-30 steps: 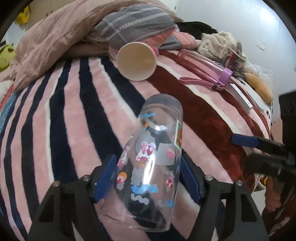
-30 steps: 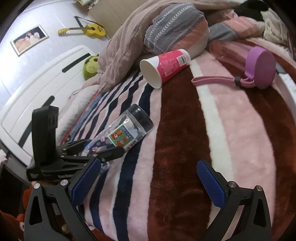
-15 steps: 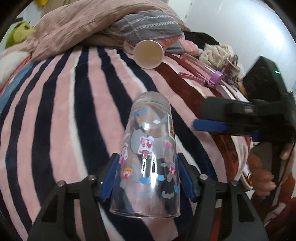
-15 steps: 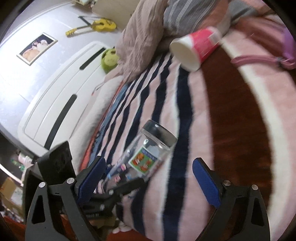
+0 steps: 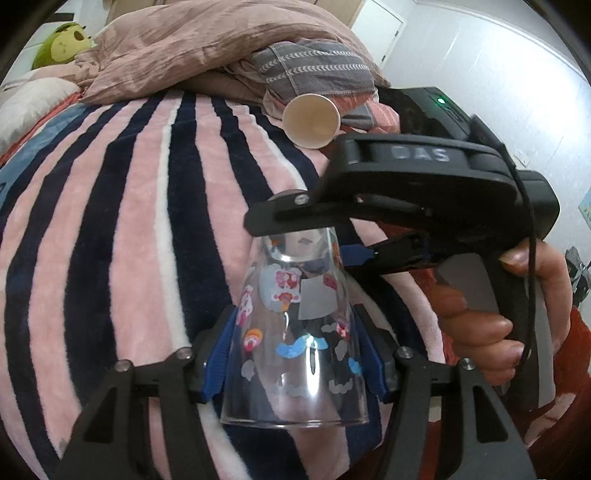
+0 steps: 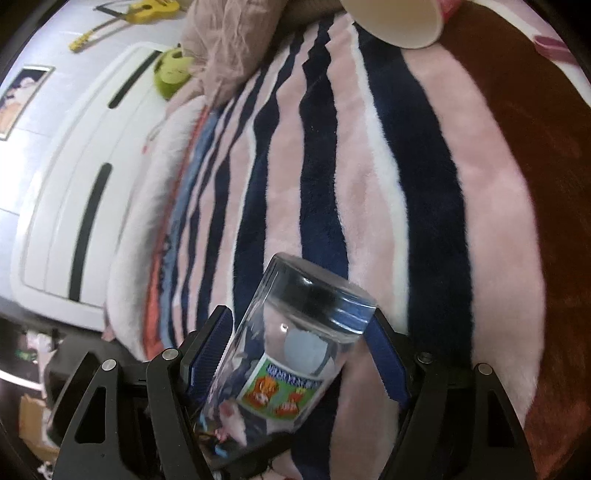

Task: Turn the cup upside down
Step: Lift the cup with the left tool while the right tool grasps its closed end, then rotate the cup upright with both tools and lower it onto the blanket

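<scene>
A clear glass cup [image 5: 295,325] with cartoon stickers is held above the striped blanket, its open rim toward the left camera and its thick base pointing away. My left gripper [image 5: 295,347] is shut on its lower body. My right gripper [image 6: 299,354] reaches in from the right, and its blue pads [image 6: 207,350] straddle the cup [image 6: 288,354] near the base. The right pads stand close beside the glass; contact is unclear. The right gripper body [image 5: 406,177] covers the cup's base in the left wrist view.
A paper cup [image 5: 311,120] lies on its side at the far end of the striped blanket [image 5: 129,240], also in the right wrist view [image 6: 399,18]. Piled bedding [image 5: 207,48] and a green plush toy [image 5: 62,38] lie behind. A white wardrobe [image 6: 74,184] stands beside the bed.
My right gripper has swung in from the right and come around the cup's base end. My left gripper has kept its hold and lifted the cup slightly.
</scene>
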